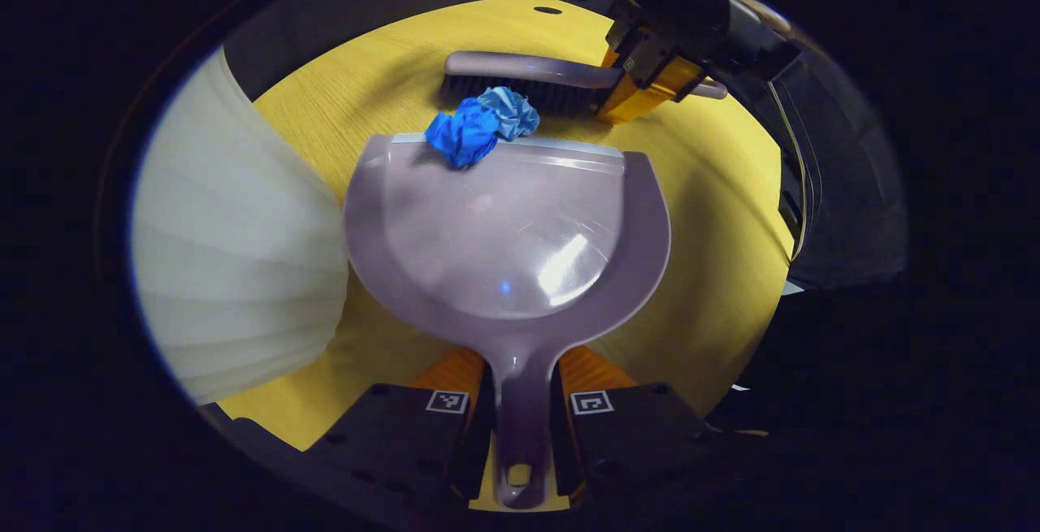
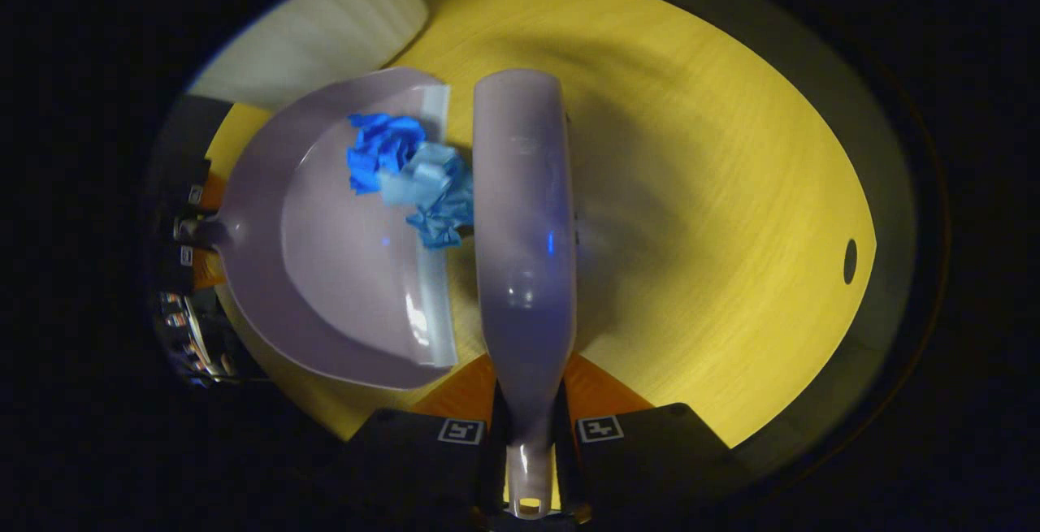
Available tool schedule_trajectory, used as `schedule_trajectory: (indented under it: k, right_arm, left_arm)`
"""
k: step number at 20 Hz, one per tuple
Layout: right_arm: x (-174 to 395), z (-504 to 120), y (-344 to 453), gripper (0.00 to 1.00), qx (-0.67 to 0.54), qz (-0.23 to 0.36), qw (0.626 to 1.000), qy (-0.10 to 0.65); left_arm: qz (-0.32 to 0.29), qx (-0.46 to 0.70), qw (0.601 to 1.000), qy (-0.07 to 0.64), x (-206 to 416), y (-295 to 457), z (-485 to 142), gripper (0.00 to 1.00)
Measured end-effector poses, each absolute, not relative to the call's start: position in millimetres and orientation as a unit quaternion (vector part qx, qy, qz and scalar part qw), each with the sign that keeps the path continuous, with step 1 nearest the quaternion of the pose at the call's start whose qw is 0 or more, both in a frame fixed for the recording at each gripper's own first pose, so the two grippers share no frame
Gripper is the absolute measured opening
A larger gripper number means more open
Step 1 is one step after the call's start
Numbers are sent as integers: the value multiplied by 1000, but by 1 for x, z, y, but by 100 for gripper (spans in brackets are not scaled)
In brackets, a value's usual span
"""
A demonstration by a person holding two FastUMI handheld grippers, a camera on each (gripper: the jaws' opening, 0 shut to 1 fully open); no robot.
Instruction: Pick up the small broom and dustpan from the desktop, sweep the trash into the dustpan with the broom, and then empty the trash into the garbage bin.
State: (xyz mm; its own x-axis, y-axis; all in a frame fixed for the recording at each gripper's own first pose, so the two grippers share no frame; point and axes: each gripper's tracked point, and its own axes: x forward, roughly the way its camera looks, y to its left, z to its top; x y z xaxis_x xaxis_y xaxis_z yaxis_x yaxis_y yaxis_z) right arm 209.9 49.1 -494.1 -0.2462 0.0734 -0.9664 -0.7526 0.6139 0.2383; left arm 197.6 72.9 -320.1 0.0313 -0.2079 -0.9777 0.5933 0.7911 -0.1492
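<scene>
Yellow wood-grain is showing across the desk (image 1: 715, 215), which is carrying everything and has a small dark hole near its far edge (image 2: 850, 261). Beside the desk, at the left of the left gripper view, a pale ribbed garbage bin (image 1: 236, 256) is standing close to the dustpan. Next in size, the dustpan (image 1: 504, 231) is lying flat on the desk: it is a glossy mauve-grey plastic scoop with a rounded back wall, a paler strip along its straight front lip, and a slim handle ending in a hanging hole. The left tool (image 1: 518, 406) is pinching that handle, a finger pressing on each side of it. Just beyond the lip, the small broom (image 2: 524, 215) is lying across the front of the pan; it is the same mauve-grey, with a smooth rounded back, dark bristles underneath and a narrow handle with a hole at its end. The right tool (image 2: 532, 434) is clamping the broom's handle between its two fingers, and it is also appearing at the top right of the left gripper view. Smallest, the trash (image 1: 481, 126), crumpled paper in deep blue and lighter blue, is sitting on the dustpan's front lip, partly inside the pan and touching the broom's bristles.
</scene>
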Motion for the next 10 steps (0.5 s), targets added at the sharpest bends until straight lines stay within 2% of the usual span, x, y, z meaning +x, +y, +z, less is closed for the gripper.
schedule_trajectory:
  k: [2, 6, 10]
  right_arm:
    - [212, -490, 51, 28, -224, 381, 557, 703]
    - [223, -472, 38, 28, -194, 372, 568, 708]
    - [236, -471, 6, 28, -166, 335, 602, 706]
  left_arm:
    - [-288, 143, 710, 627, 197, 74, -319, 29]
    - [-293, 130, 720, 616, 197, 76, -319, 29]
    - [-292, 93, 738, 601, 194, 68, -314, 29]
